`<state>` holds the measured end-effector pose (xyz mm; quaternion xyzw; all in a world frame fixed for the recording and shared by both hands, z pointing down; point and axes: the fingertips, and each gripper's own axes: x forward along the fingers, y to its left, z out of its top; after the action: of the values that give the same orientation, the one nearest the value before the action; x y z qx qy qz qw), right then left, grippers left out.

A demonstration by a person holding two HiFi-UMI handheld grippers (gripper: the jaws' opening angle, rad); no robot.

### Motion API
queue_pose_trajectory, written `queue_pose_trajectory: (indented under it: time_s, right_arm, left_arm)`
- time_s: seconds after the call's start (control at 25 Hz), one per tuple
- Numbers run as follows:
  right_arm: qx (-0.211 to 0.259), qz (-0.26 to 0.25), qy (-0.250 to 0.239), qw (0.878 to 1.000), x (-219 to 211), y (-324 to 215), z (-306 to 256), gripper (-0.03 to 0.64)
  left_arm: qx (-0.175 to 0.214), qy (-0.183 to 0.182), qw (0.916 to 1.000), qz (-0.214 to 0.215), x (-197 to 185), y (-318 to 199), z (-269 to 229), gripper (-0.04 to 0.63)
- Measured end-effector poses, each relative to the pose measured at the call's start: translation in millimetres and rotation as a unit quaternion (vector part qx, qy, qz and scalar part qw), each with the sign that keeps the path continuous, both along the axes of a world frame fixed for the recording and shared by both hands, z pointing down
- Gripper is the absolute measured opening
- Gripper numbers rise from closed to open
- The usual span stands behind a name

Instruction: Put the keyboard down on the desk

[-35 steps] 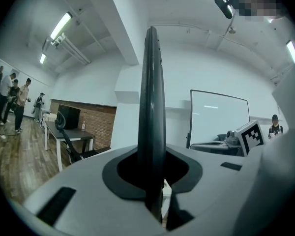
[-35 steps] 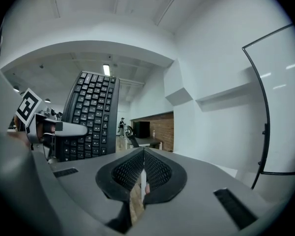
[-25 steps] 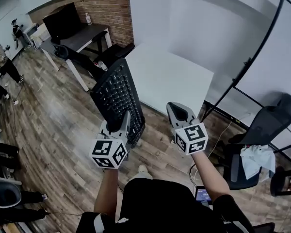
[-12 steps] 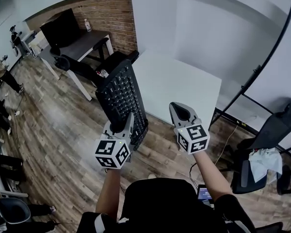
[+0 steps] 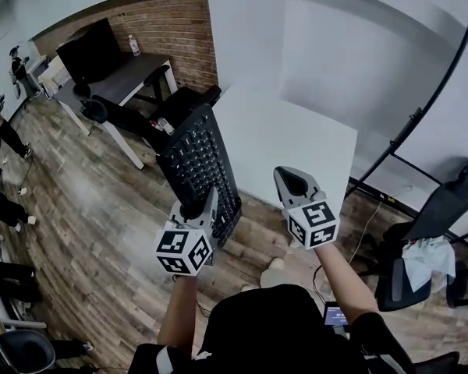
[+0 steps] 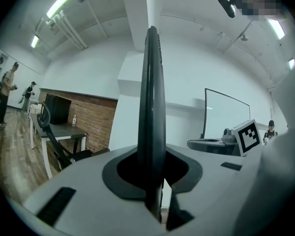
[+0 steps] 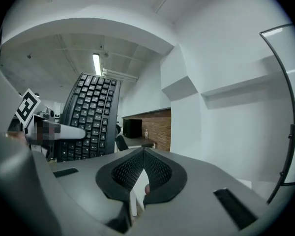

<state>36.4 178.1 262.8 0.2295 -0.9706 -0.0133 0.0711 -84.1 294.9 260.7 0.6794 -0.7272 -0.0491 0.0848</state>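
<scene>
with the left gripper (image 5: 196, 206) clamped on the near end of the keyboard (image 5: 195, 156), held on edge over the floor (image 5: 101, 209) beside the white desk (image 5: 296, 142), and the right gripper (image 5: 292, 179) clenched empty, best carry it over the top, roll it keys-up and lower it flat before releasing.

No lettering anywhere is clear enough to read.

Black keyboard (image 5: 196, 162) on edge, keys toward the white desk (image 5: 296, 142), aloft beside, perhaps over, its corner.
</scene>
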Motion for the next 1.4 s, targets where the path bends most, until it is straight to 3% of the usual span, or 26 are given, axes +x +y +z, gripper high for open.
queue_pose_trajectory:
  time_s: [0.44, 0.8, 1.4]
  right_arm:
    - [-0.01, -0.011, 0.009, 1.0, -32.4, -56.1, 15.8, 0.041]
    - [-0.031, -0.012, 0.007, 0.999, -57.3, -163.7, 25.7, 0.041]
    - [-0.046, -0.018, 0.009, 0.999, -67.7, -270.0, 38.7, 0.041]
  left_arm:
    - [-0.013, 0.002, 0.9999, 0.003, -24.7, -60.6, 10.5, 0.083]
    - [-0.026, 0.008, 0.9996, 0.003, -48.6, -167.7, 14.5, 0.083]
    - [-0.04, 0.012, 0.9991, -0.006, -55.9, -270.0, 21.5, 0.083]
